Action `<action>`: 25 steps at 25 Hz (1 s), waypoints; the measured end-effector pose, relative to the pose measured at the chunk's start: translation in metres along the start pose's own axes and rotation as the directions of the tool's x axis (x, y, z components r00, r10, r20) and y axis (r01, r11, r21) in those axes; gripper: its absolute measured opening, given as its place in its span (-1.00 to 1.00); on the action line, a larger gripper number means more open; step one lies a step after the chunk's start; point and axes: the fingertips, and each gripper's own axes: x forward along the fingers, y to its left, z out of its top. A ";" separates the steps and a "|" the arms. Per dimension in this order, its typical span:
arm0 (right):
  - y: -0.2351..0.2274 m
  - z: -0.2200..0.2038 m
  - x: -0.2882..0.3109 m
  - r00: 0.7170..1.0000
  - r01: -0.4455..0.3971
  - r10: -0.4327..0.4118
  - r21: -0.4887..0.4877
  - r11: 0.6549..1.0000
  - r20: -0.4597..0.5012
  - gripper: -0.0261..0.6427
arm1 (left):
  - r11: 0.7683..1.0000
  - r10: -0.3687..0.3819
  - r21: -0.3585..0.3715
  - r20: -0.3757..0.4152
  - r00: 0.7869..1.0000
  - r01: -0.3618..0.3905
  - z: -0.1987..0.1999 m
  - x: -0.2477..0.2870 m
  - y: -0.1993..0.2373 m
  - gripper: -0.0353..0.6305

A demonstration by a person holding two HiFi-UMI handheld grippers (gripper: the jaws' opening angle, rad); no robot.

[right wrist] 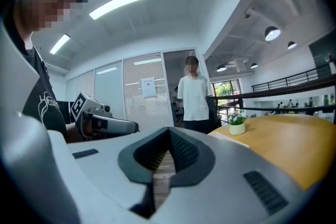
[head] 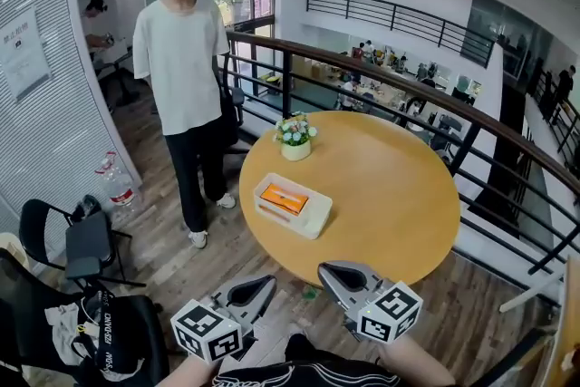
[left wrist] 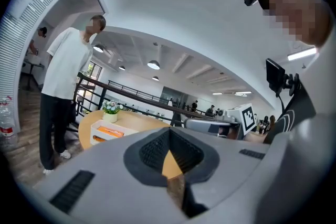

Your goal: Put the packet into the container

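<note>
Sitting flat inside the white container (head: 313, 220), middle of the head view, is the orange packet (head: 285, 198). It's a thin rectangle, lying in there on the round wooden table (head: 390, 195). Down at the bottom of the frame, just off the table's near edge, the left gripper (head: 263, 284) and right gripper (head: 328, 270) both have their jaws pressed together, with nothing between them and touching nothing.
</note>
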 end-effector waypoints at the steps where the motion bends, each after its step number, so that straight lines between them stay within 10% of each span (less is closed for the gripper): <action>1: 0.003 -0.002 -0.002 1.000 -0.002 0.002 0.001 1.000 0.001 -0.91 | 1.000 -0.001 0.003 0.002 1.000 0.001 0.000 -0.001 -0.002 -0.88; 25: 0.011 -0.031 -0.002 0.999 -0.023 0.024 0.013 1.000 -0.040 -0.91 | 1.000 -0.016 0.016 -0.010 1.000 0.016 -0.004 0.004 -0.006 -0.88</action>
